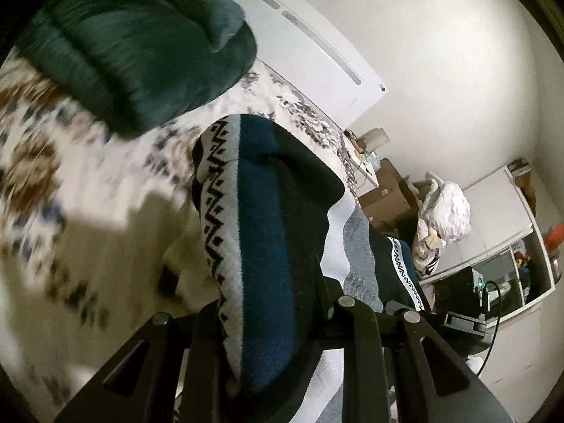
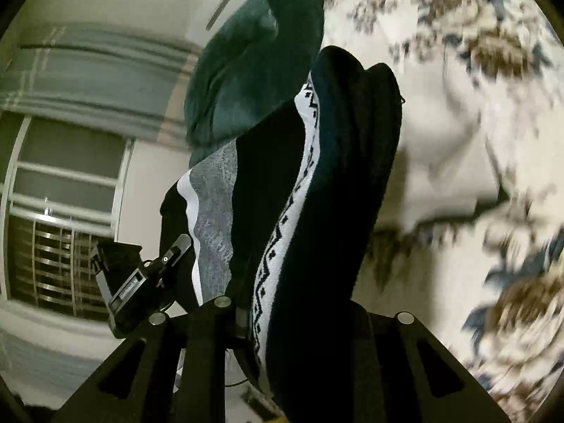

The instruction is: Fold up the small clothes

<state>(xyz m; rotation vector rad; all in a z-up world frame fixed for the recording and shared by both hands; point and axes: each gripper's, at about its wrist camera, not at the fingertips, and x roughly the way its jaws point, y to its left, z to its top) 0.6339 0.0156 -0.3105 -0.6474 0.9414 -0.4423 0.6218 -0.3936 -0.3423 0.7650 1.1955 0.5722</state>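
Note:
A knit garment [image 1: 261, 232] in teal, black and white with a zigzag band hangs from both grippers above a floral bedspread [image 1: 70, 190]. My left gripper [image 1: 282, 303] is shut on one edge of it, cloth bunched between the fingers. My right gripper [image 2: 282, 317] is shut on the other edge [image 2: 317, 211]. The garment's grey and white panel [image 2: 215, 211] stretches toward the left gripper [image 2: 141, 282], seen in the right wrist view. The right gripper shows in the left wrist view [image 1: 461, 303]. The fingertips are hidden by cloth.
A dark green folded cloth [image 1: 141, 42] lies on the bedspread [image 2: 476, 88] beyond the garment. A white wall, cardboard boxes [image 1: 391, 190], a pile of laundry [image 1: 440, 222] and a white shelf unit [image 1: 511, 246] stand beside the bed. A window with bars [image 2: 60, 232] is at left.

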